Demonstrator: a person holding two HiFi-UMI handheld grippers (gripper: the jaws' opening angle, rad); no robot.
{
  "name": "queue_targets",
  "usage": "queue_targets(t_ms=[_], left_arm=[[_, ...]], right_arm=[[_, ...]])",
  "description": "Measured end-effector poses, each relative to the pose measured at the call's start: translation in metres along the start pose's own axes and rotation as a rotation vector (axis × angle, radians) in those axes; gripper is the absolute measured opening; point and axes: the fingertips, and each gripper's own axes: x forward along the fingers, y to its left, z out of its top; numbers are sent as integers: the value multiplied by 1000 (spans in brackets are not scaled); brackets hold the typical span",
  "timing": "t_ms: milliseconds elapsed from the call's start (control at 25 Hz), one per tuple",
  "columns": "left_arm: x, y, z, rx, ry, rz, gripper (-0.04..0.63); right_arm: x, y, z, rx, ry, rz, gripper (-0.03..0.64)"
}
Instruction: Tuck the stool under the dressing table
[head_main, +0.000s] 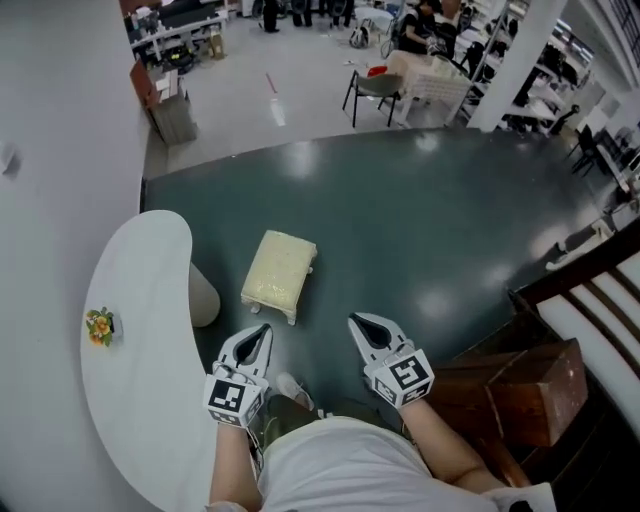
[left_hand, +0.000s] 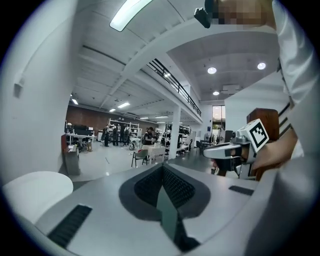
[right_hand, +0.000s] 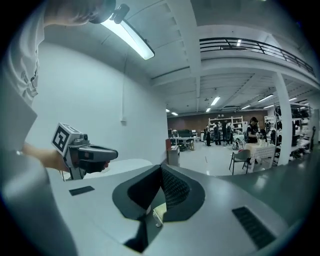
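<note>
The stool (head_main: 278, 272), a low one with a cream padded top, stands on the dark green floor just right of the white curved dressing table (head_main: 140, 300) and its round pedestal (head_main: 206, 297). My left gripper (head_main: 263, 329) is shut and empty, hovering a little short of the stool's near end. My right gripper (head_main: 357, 321) is also shut and empty, to the right of the stool and apart from it. In the left gripper view the closed jaws (left_hand: 163, 171) point level, with the right gripper (left_hand: 235, 150) beside them. A sliver of the stool (right_hand: 159, 211) shows below the right gripper's jaws.
A small flower ornament (head_main: 99, 326) lies on the table top. A brown wooden box (head_main: 530, 390) and dark slatted furniture (head_main: 590, 290) stand at the right. Far off are a chair (head_main: 375, 90), a small table and several people.
</note>
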Motion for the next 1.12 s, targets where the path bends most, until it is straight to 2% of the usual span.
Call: queue_targets(t_ms=[160,320,560,800,1120], left_arm=[[16,83,-4,-47,-1,31,2],[21,133,-22,-105,22,57,2],[33,167,-52,-153,65,99,2],[48,182,-77,-224,122,146,2],[103,211,-122,-344,212,223,2]], right_arm=[[80,-11,9,-15,46,6,9],[137,-13,11,-20,84,34,9],[196,-26,-2,-34,155,81,9],[241,-44,-23,-36,230,143,9],[311,-105,-83,-32,361,198,13]])
